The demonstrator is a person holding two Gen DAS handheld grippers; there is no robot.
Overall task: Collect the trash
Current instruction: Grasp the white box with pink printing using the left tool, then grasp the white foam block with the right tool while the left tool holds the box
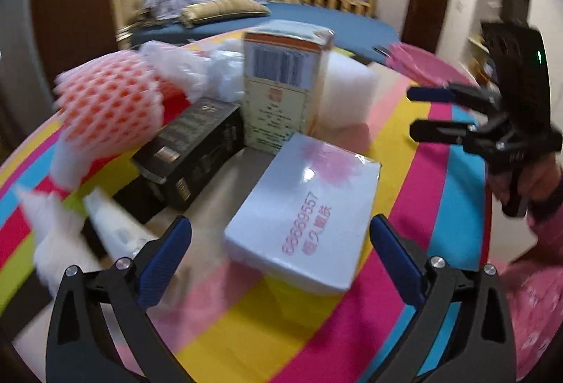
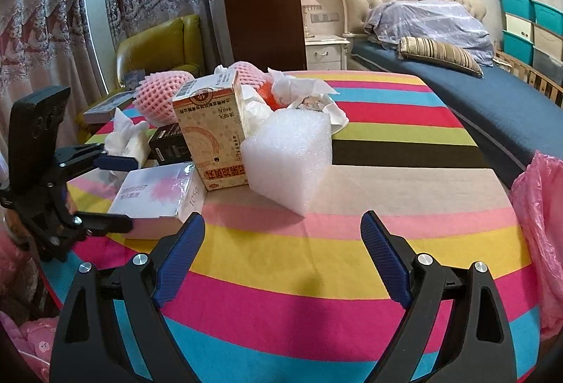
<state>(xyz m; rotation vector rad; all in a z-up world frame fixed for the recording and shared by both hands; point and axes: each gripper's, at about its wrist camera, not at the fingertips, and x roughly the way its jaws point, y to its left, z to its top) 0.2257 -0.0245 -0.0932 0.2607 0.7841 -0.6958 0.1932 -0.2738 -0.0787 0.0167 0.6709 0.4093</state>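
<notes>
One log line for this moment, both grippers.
left gripper: open, at white flat box | right gripper: open, empty, facing foam block | pink bag: right edge

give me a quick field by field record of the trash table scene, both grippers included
surface: striped multicolour tablecloth
left gripper: open, fingers either side of the flat white box with pink print, not gripping
right gripper: open, empty, above the cloth
upright item: tall cream and orange carton
beside carton: white foam block, touching it
behind: pink foam fruit net, crumpled white tissue, black box
bag: pink plastic bag at the table's right edge
</notes>
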